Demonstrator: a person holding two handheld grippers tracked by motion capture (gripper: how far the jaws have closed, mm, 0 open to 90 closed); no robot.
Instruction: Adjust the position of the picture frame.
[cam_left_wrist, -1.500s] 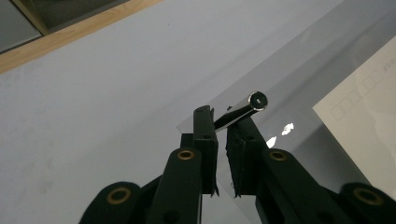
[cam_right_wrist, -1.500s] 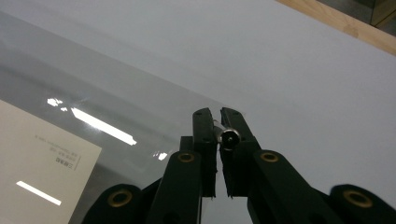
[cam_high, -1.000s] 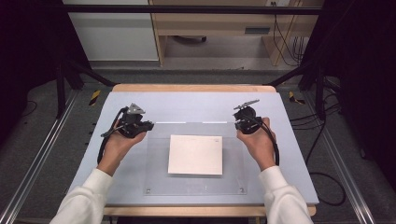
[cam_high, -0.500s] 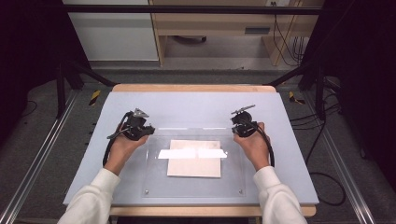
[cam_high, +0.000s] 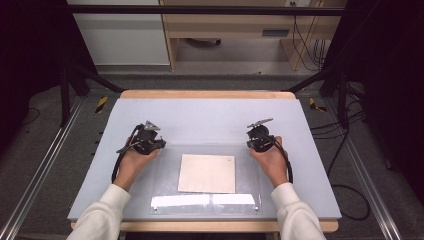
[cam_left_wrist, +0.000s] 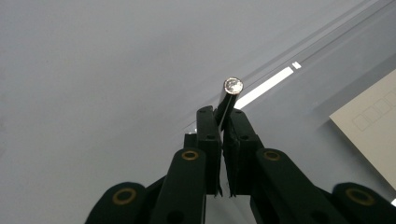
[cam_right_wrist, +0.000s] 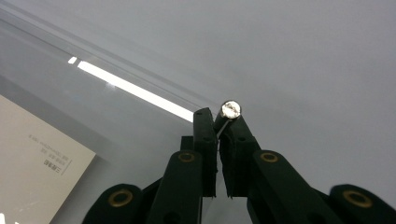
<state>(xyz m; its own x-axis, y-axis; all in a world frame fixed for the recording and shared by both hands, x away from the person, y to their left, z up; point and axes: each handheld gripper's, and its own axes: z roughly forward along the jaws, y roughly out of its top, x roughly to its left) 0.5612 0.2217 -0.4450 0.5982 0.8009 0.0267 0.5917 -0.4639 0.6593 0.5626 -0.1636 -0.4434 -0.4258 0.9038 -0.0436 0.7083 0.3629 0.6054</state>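
Gripping far corners of clear acrylic sheet (cam_high: 165, 180): left gripper (cam_left_wrist: 223, 119) pinched on left corner standoff (cam_left_wrist: 232, 87), right gripper (cam_right_wrist: 218, 122) on right one. Sheet lies toward person, covering paper (cam_high: 207, 173) on table (cam_high: 210, 112).

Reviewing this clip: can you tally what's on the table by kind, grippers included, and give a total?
Grippers: 2, left and right, each shut on a corner peg
Clear plastic sheet: 1
Corner pegs on that sheet: 4, left far, right far, two near
Paper card: 1
Total: 8
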